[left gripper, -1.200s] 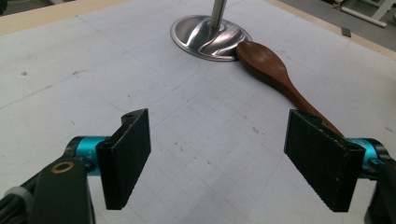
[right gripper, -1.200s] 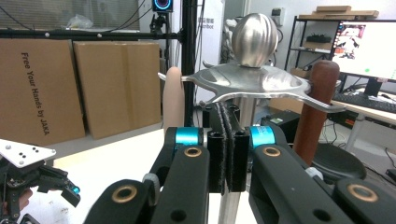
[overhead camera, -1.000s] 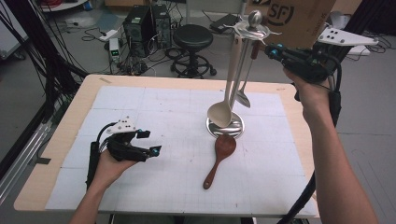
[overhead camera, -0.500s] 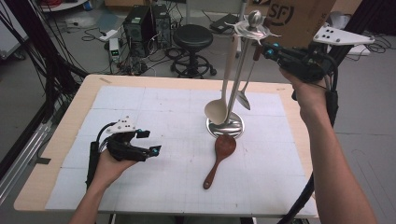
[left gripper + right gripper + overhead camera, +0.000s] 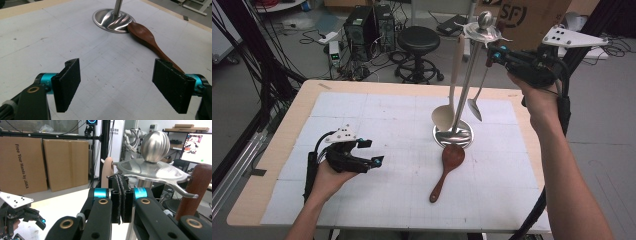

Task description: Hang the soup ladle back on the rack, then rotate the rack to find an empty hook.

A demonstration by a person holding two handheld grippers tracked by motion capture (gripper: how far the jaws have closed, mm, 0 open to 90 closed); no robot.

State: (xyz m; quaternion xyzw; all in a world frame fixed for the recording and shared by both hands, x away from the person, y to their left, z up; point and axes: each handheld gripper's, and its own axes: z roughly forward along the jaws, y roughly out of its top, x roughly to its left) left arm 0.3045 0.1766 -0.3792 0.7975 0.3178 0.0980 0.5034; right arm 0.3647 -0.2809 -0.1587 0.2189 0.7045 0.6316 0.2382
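Right gripper (image 5: 490, 55), jaws pressed together on nothing, hovers beside the utensil stand's top (image 5: 482, 31) at one o'clock — a nudge could topple it onto the wooden spoon (image 5: 447, 167); left gripper (image 5: 373, 154) gapes wide, empty.

We are resting our left hand (image 5: 328, 176) low at the near left, palm up, with the forearm coming in from the near edge. It is carrying the left claw (image 5: 374, 153), which is pointing to the right and lying nearly level. In the left gripper view its two black pads (image 5: 68, 83) are standing wide apart with nothing between them. We are raising our right arm high at the far right, the forearm sloping up and away from the near edge and the wrist bending leftward. Our right hand (image 5: 539, 95) is gripping the right claw (image 5: 490, 56), which is pointing left. In the right gripper view its pads (image 5: 116, 200) are pressing flat together, fully closed.
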